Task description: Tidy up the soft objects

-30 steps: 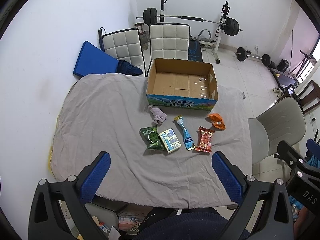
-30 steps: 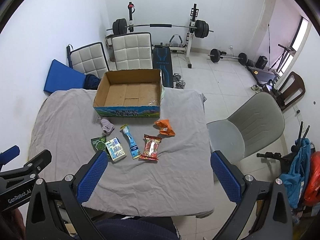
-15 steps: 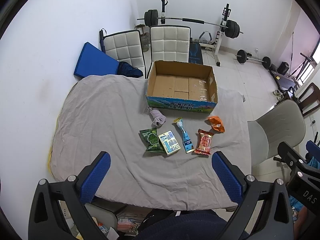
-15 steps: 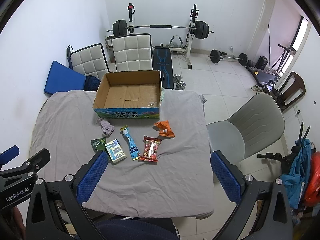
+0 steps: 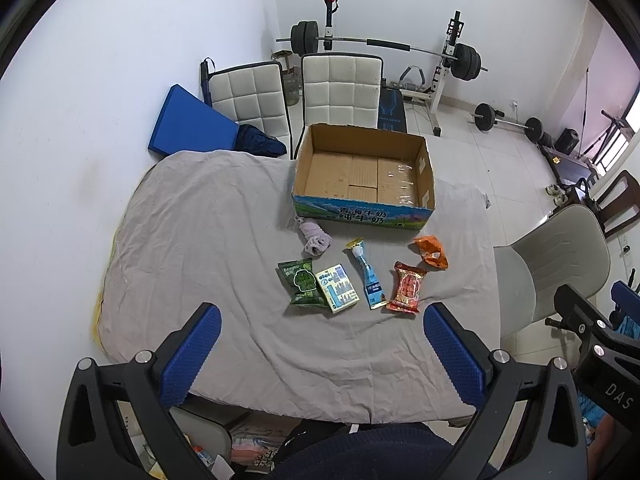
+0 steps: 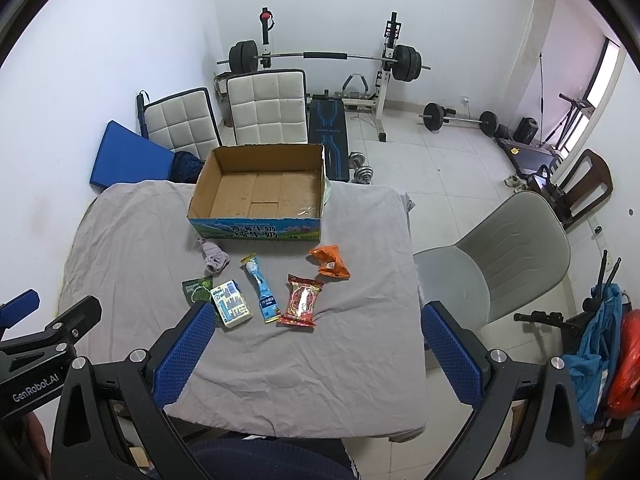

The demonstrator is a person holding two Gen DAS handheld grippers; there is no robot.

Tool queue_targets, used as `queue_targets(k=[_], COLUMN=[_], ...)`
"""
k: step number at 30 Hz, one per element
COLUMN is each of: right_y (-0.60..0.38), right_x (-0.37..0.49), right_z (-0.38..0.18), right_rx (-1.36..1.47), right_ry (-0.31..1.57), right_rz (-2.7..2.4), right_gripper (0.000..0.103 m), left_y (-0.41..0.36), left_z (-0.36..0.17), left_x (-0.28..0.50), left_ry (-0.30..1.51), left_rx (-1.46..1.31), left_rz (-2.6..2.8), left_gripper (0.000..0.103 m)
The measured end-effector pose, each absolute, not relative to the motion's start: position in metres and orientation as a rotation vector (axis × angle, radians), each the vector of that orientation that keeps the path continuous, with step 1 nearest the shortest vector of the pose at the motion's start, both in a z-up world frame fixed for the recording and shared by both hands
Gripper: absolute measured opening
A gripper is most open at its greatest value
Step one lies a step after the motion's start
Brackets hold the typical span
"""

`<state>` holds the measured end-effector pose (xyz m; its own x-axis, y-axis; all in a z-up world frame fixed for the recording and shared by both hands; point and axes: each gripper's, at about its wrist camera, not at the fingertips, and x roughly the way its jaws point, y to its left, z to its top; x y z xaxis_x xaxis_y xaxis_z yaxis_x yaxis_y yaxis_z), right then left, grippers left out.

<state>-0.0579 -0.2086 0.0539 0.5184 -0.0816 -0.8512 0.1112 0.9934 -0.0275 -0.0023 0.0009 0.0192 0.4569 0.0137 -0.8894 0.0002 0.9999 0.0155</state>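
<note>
- The left gripper [image 5: 320,336] hangs high above the near edge of the table [image 5: 192,248], its blue-padded fingers [image 5: 191,354] spread wide with nothing between them.
- The right gripper [image 6: 316,336] is likewise held high over the near side, fingers [image 6: 452,354] wide apart and gripping nothing; the left tool's black frame shows at the left edge of the right wrist view.
- A grey cloth covers the table, and an open cardboard box [image 5: 362,174] sits at its far side, flaps up, its floor bare cardboard.
- A crumpled pale purple sock [image 5: 316,236] lies just in front of the box's near left corner.
- Nearer the grippers lies a loose row of packets: a green snack bag [image 5: 302,288], overlapped on its right by a small white-and-blue carton [image 5: 336,288], then a long light-blue pouch [image 5: 366,274], then a red snack packet [image 5: 408,288].
- An orange packet [image 5: 431,252] lies apart, to the right, between the red packet and the box.
- All of these rest on the cloth, well clear of both grippers.
- Behind the table stand two white padded chairs [image 5: 340,86] and a barbell rack [image 5: 400,46]; a grey chair [image 5: 560,264] is at the right.
</note>
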Motion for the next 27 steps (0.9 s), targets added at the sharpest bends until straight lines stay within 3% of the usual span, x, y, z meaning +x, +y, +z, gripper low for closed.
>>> queue_targets(k=[27], right_y=[-0.2089], right_x=[-0.0568], right_z=[0.0583], right_rx=[0.031], right_ry=[1.008], right_rz=[-0.106], right_gripper=[0.103], left_y=[-0.0039], left_z=[0.0223], left_x=[-0.0051], left_ry=[1.077], left_rx=[0.008], left_rz=[0.014], left_gripper=[0.103])
